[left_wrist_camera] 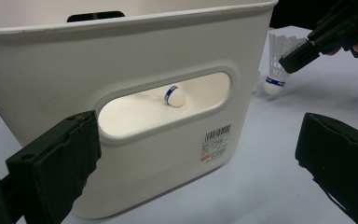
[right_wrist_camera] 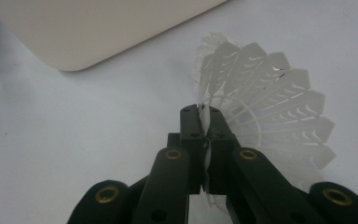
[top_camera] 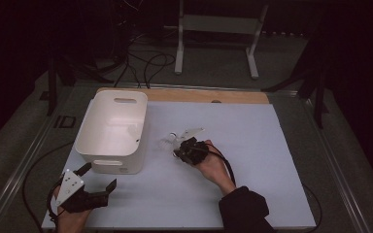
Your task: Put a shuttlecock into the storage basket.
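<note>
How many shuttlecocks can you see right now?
2. One shuttlecock lies inside the white bin. The other shuttlecock is pinched by its feathers in the right gripper, beside the bin. More may be hidden inside.

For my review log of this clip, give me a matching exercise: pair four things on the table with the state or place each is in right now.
Things:
1. left gripper
2. right gripper
3. shuttlecock with feathers pinched
4. shuttlecock with blue band

States:
A. lying inside the white bin
B. jaws wide apart, holding nothing
C. outside the bin, to its right
D. jaws closed on white feathers

Pairs: 1-B, 2-D, 3-C, 4-A
</note>
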